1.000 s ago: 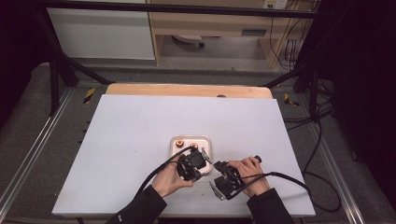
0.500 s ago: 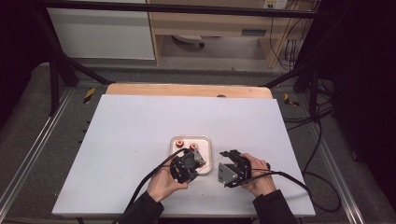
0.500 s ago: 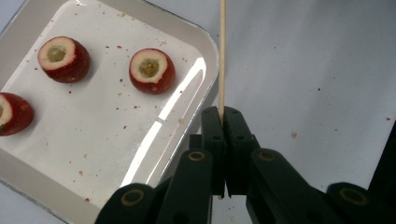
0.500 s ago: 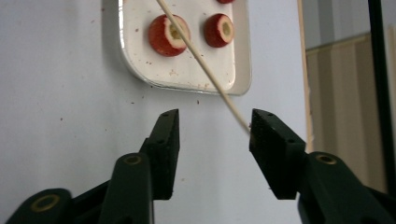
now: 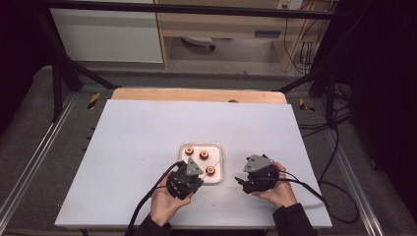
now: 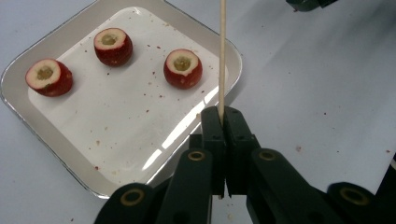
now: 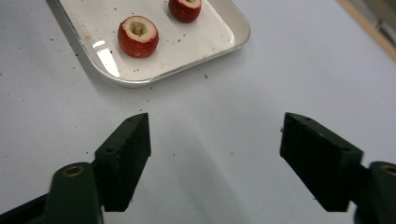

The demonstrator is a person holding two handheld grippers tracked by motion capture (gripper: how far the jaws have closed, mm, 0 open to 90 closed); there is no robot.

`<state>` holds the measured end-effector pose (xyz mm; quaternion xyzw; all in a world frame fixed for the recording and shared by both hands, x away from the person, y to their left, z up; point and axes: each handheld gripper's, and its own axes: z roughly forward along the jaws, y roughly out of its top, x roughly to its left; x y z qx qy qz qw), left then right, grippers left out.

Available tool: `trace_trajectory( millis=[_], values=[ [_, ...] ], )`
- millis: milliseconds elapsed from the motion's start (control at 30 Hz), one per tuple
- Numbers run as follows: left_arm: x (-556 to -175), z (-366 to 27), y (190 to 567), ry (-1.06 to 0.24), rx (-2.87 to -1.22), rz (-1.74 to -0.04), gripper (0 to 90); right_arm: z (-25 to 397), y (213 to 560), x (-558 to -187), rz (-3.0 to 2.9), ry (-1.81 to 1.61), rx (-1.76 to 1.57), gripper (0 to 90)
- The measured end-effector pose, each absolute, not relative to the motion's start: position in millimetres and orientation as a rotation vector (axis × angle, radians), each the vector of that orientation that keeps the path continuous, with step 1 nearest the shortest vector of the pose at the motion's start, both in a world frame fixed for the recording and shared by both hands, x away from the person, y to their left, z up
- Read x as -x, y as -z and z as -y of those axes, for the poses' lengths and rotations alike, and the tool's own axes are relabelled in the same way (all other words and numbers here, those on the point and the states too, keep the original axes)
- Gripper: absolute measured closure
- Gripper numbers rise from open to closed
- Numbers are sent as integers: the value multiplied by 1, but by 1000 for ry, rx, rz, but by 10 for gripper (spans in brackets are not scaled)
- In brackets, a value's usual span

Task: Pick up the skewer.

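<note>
Since a second ago the right hand-held gripper [image 5: 244, 180] has drawn away from the left hand-held gripper [image 5: 193, 173], so the two that were close together in front of the tray [image 5: 218, 147] now sit apart, the right one out over bare counter [image 5: 137, 132] to the tray's right. Left of it, the other gripper stays at the tray's near edge. In the left gripper view its jaws are pressed together on a thin wooden skewer [image 6: 222, 51], which stands up straight from between them and runs out of the top of that view, passing just right of the nearest fruit piece. Three red, hollowed fruit pieces [image 6: 183, 68] lie on the white tray, cut side up, each apart from the others, with small red specks scattered around them. From the right gripper view, its jaws stand wide apart with nothing between them, above the counter just short of the tray's corner [image 7: 236, 28], where two of the fruit pieces [image 7: 138, 36] can be seen.
</note>
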<state>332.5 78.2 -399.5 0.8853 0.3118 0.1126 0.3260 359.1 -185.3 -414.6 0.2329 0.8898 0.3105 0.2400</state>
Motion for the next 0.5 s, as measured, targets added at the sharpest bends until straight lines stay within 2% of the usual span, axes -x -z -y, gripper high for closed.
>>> trace_trajectory(
  millis=[100, 167, 300, 500],
  values=[
    [-327, -87, 405, -312, -2259, -853, 885, 186, 415, -361, -2457, -874, -707, 181],
    [-323, -92, 409, -314, -2211, -872, 885, 187, 414, -365, -2468, -929, -794, 118],
    [-316, -99, 416, -339, -2138, -896, 885, 187, 414, -369, -2482, -962, -869, 72],
    [-310, -114, 421, -349, -2048, -927, 884, 185, 410, -374, -2517, -1030, -944, 36]
  ],
)
